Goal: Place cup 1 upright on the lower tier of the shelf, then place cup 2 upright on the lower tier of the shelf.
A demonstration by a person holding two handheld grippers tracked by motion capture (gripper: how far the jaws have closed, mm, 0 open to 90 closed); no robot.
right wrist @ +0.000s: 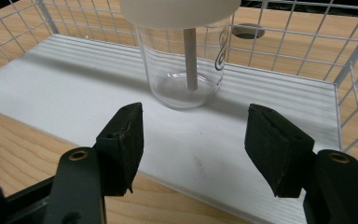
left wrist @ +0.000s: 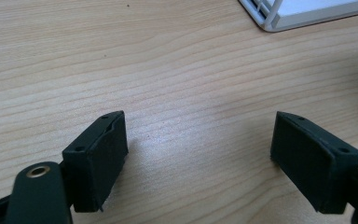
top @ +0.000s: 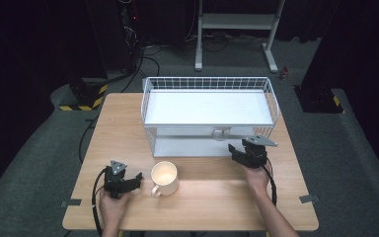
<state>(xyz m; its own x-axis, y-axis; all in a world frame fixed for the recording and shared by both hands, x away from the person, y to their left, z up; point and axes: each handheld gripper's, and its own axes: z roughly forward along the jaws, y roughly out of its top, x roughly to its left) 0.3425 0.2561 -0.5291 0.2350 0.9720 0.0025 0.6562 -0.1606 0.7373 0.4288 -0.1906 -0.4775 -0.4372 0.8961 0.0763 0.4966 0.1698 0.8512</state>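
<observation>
A clear glass jar (right wrist: 184, 56) with a white lid and a thin stick inside stands on the lower white shelf (right wrist: 74, 84) of a wire rack (top: 207, 81). My right gripper (right wrist: 196, 126) is open just in front of the jar, with nothing between its pads. In the high view the right gripper (top: 233, 149) sits at the rack's front right, and the jar (top: 220, 133) shows under the upper shelf. A cream mug (top: 164, 177) stands on the table. My left gripper (top: 138, 179) rests beside the mug's left, open. Bare wood lies between the left gripper's (left wrist: 200, 140) pads.
The wooden table (top: 128, 123) has free room to the left of the rack and along its front edge. A corner of the rack (left wrist: 265, 18) shows at the top of the left gripper view. Cables and stands lie on the floor beyond the table.
</observation>
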